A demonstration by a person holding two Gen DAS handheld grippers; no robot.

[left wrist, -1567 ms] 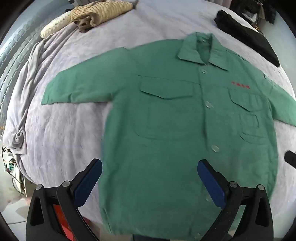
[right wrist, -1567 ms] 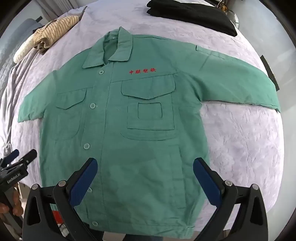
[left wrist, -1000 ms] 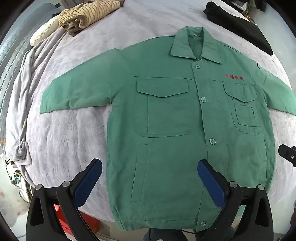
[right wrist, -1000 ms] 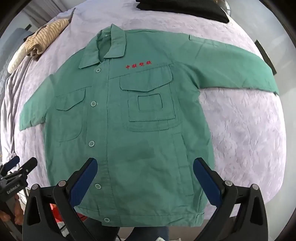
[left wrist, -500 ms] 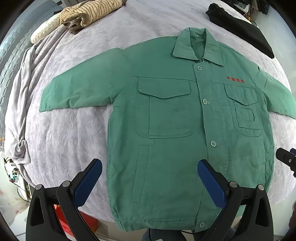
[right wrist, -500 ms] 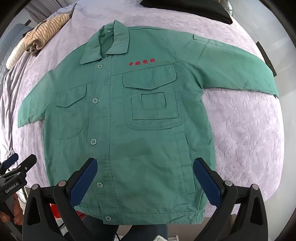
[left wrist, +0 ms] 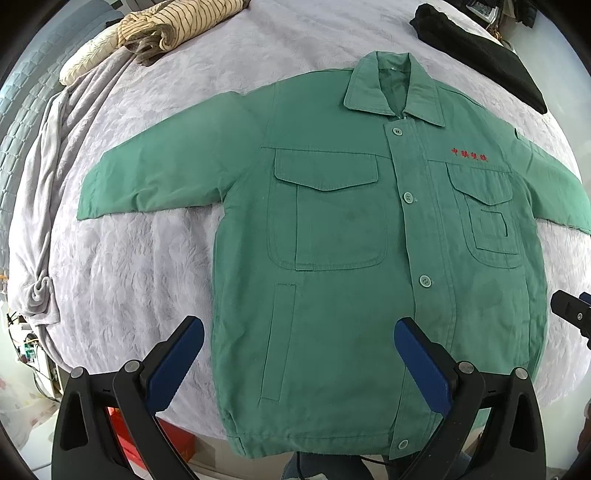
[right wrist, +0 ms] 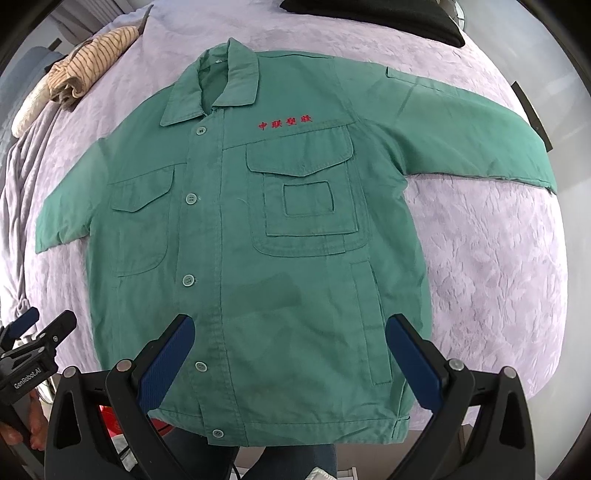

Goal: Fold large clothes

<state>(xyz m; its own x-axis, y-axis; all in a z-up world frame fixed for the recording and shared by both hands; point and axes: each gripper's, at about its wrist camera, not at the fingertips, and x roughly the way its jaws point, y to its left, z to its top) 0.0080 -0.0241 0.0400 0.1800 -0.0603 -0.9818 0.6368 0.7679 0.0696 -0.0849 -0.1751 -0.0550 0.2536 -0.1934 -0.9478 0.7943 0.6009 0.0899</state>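
A green button-up work jacket (left wrist: 354, 258) lies flat, front up, on a lilac bed cover (left wrist: 122, 266), with both sleeves spread sideways and the collar away from me. It also shows in the right wrist view (right wrist: 258, 240). Red embroidered characters (right wrist: 285, 122) sit above one chest pocket. My left gripper (left wrist: 299, 332) is open and empty, held above the jacket's hem. My right gripper (right wrist: 290, 328) is open and empty, also above the hem. The left gripper also shows at the left edge of the right wrist view (right wrist: 35, 339).
A striped beige garment (left wrist: 177, 18) lies at the far left of the bed. A black folded garment (left wrist: 480, 48) lies at the far right. A grey blanket (left wrist: 40, 184) hangs over the left side. A red box (left wrist: 173, 443) sits below the bed's near edge.
Both grippers have drifted slightly over the jacket's lower part, with the view steadier now. The jacket has not moved. Both grippers stay open.
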